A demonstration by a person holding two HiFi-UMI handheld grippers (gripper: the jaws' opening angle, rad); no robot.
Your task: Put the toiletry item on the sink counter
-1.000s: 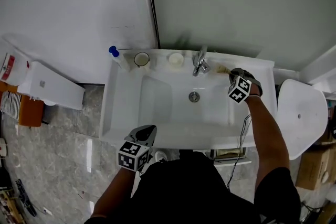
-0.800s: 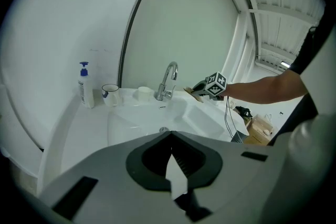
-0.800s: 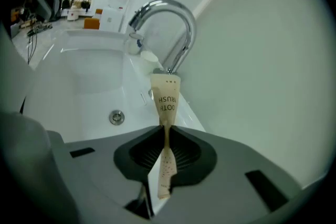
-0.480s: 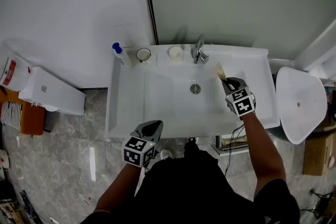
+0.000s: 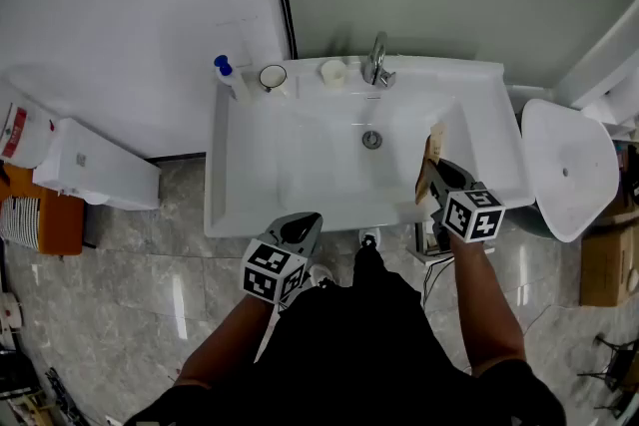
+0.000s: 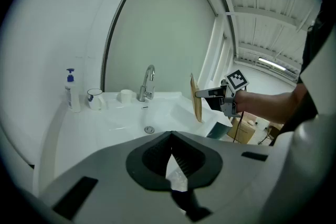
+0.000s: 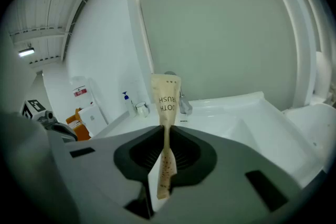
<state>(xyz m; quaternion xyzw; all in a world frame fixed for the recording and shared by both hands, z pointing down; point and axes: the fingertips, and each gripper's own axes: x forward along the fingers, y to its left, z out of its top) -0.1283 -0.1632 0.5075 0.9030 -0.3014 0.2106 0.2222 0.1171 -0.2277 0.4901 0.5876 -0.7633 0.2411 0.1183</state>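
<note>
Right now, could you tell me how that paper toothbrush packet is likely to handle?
Probably light: the right gripper holds the packet upright by its lower end alone. It seems fairly stiff, standing straight above the jaws without drooping. Being flat and thin, it should lie still on the counter rather than roll.

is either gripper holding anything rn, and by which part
The right gripper pinches the brown toothbrush packet by its lower half, top end sticking out. The left gripper holds nothing.
</note>
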